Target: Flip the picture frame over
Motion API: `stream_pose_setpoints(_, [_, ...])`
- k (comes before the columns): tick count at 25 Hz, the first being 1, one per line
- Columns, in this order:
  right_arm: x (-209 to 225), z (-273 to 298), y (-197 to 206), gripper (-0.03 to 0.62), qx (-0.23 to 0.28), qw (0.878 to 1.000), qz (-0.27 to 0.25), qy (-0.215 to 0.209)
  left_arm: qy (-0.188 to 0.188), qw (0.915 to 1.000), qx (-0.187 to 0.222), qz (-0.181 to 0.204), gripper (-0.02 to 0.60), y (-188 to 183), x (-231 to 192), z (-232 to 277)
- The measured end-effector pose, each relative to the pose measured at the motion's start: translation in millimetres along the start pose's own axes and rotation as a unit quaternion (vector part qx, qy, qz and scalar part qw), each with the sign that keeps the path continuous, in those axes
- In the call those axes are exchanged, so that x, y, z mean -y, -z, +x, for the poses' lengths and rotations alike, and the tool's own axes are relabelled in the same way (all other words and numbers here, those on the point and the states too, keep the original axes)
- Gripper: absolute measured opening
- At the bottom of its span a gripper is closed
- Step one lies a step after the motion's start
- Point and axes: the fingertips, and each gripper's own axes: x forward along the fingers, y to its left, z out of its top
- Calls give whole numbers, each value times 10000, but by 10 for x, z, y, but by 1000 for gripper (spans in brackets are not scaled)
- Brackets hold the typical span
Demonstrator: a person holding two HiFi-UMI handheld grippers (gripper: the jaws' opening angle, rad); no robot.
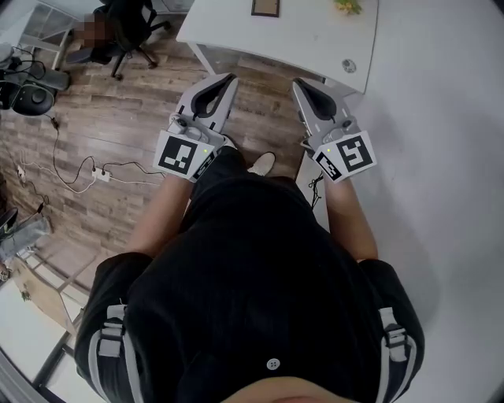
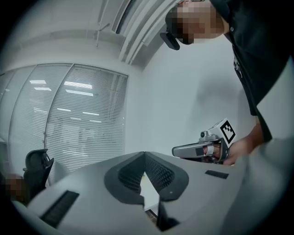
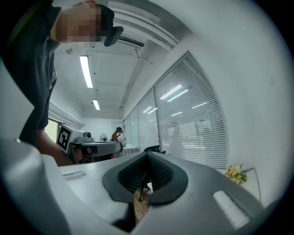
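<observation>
Both tools are held level, well short of the work: the left gripper (image 1: 227,79) and the right gripper (image 1: 300,83) each have their jaws closed on nothing. The picture frame (image 1: 265,8) seems to lie flat at the far side of the white tabletop (image 1: 260,39). It looks stiff and light, perhaps glass-fronted, so I'd pinch one side rail, lift that edge and turn it gently.

Wooden floor (image 1: 142,94) open ahead — white table (image 1: 307,39) beyond, office chair (image 1: 126,24) far left
</observation>
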Motion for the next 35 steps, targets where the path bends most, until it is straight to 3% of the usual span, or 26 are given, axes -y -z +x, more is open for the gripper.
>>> stream_pose_setpoints(6, [-19, 61, 22, 15, -11, 10000, -36, -67, 25, 9999, -60, 131, 5, 45, -52, -3])
stream_pose_setpoints(23, [153, 219, -45, 288, -5, 9998, -9, 177, -7, 9997, -129, 213, 5, -40, -133, 113])
stream_pose_setpoints(35, [298, 542, -22, 356, -133, 9997, 17, 198, -65, 9993, -202, 311, 5, -64, -436, 245])
